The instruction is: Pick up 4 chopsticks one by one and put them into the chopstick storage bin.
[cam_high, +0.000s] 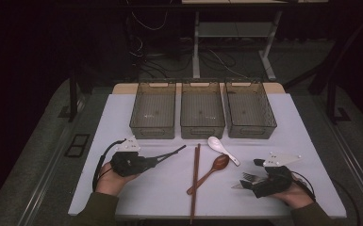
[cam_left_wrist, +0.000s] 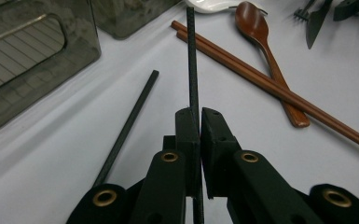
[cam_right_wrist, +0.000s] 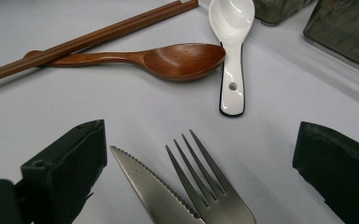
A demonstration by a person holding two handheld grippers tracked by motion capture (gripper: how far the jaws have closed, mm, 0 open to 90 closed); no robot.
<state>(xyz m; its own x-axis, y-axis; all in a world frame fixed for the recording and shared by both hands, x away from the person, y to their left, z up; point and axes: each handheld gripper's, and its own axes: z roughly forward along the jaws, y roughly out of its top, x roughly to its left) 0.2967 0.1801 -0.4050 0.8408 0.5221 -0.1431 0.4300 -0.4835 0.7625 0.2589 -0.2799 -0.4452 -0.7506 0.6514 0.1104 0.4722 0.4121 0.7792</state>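
While the left hand-held gripper [cam_left_wrist: 199, 122] sits low over the left part of the white tabletop [cam_high: 169, 188], its jaws are clamped nearly together on one thin black chopstick [cam_left_wrist: 192, 60]. That stick runs straight out past the fingertips toward the bins. A second thin black chopstick [cam_left_wrist: 129, 122] lies loose on the tabletop just left of the jaws in the left gripper view, angled away from the held one, not gripped. In the high view both black sticks fan out from the left hand-held gripper [cam_high: 139, 162] toward the middle bin.

Right hand-held gripper [cam_right_wrist: 200, 172]: jaws wide apart, nothing pinched. A serrated steel knife [cam_right_wrist: 151, 186] and a steel fork [cam_right_wrist: 205, 186] lie between the jaws on the tabletop, side by side and overlapping at the bottom edge of the right gripper view, tips pointing to the centre. Neither pad touches them as far as I can tell. In the high view this gripper [cam_high: 264, 181] rests at the right front of the tabletop.

Centre: pair of long brown wooden chopsticks [cam_high: 195, 181] lying parallel, running front to back. A brown wooden spoon [cam_high: 212, 170] crosses them, its handle end under or over them, can't tell. A white ceramic soup spoon [cam_high: 222, 149] sits just beside the wooden spoon's bowl.

Back row: three smoked translucent plastic bins, left [cam_high: 153, 129], middle [cam_high: 202, 129], right [cam_high: 252, 131], side by side.
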